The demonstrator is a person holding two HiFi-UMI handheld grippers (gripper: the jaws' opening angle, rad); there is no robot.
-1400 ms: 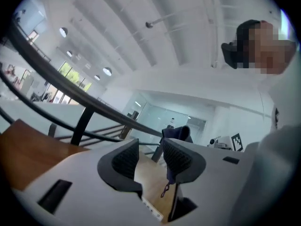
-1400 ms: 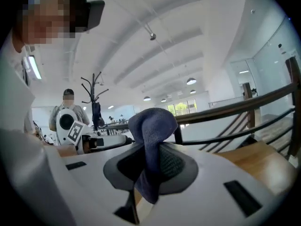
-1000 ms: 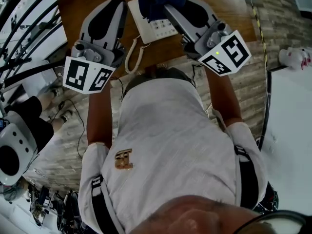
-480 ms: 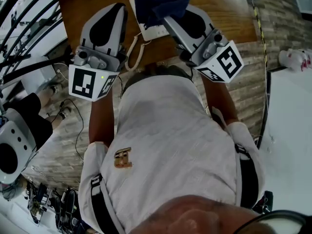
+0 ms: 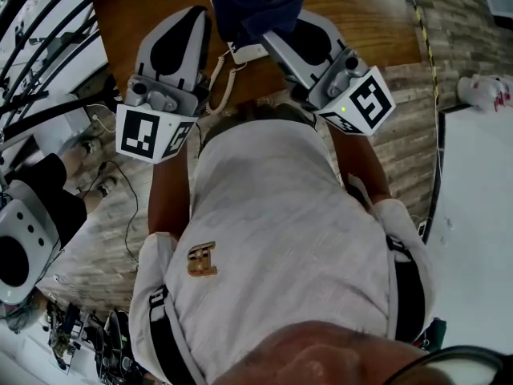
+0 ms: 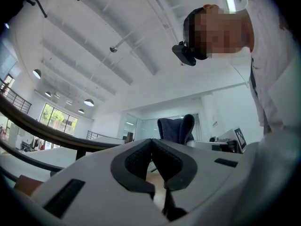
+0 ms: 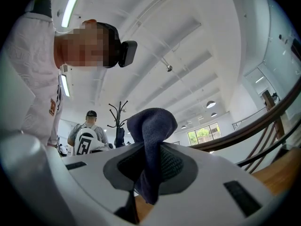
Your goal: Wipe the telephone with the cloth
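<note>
1. The left gripper has its jaws pressed together with nothing between them; in the left gripper view the two dark pads meet along a line
2. The right gripper is clamped on the dark blue cloth; in the right gripper view a fold of the cloth stands up between the pads and a tail hangs below them
3. The telephone lies on the wooden table, white, mostly covered by the bunched cloth and the right gripper, with only a near corner showing
4. Its coiled cord runs down between the two grippers, towards the table's near edge
5. The left gripper lies just beside the telephone, on its left; whether it touches it I cannot tell
6. The cloth also shows beyond the closed jaws in the left gripper view
</note>
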